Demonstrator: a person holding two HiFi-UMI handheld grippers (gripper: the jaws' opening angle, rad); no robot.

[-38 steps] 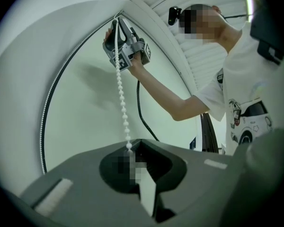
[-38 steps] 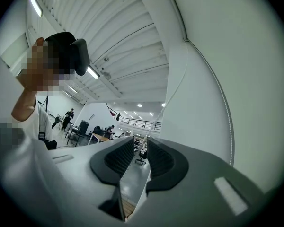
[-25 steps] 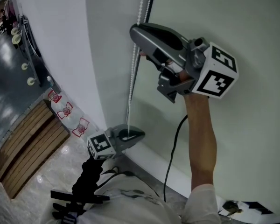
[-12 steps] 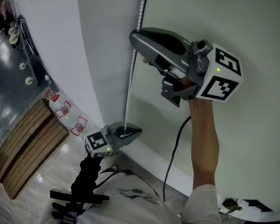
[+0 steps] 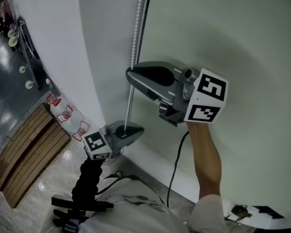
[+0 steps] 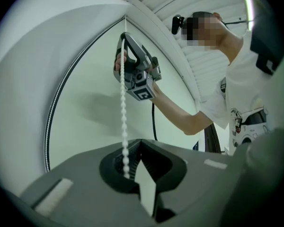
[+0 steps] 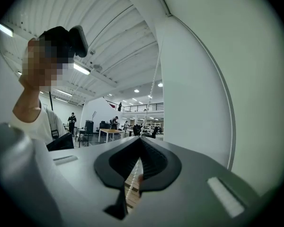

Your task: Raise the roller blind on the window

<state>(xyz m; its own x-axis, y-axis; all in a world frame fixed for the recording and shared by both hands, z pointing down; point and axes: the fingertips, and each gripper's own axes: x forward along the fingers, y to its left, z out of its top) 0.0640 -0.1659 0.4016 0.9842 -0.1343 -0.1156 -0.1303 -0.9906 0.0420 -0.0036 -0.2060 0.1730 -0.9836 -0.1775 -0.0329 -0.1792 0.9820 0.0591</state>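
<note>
A white bead chain [image 5: 135, 38] hangs down the edge of the pale roller blind [image 5: 233, 38]. My right gripper [image 5: 130, 74] is shut on the chain at mid height, pointing left. In the right gripper view the bead chain [image 7: 132, 183] shows through the gap behind the shut tips. Below it, my left gripper [image 5: 138, 129] is shut on the same strand close to the wall's foot. In the left gripper view the bead chain [image 6: 124, 126] drops straight from the right gripper [image 6: 124, 48] into the left jaws' recess. The stretch between the two grippers looks straight.
A black cable [image 5: 176, 164] hangs from the right gripper beside the person's forearm [image 5: 205, 164]. A white curved wall [image 5: 53, 42] stands left of the chain. Wooden floor boards [image 5: 26, 152] and a black stand [image 5: 82, 198] lie below left.
The right gripper has come down along the blind's edge with the chain in it. The left gripper has risen slightly, so the two grippers are closer together.
</note>
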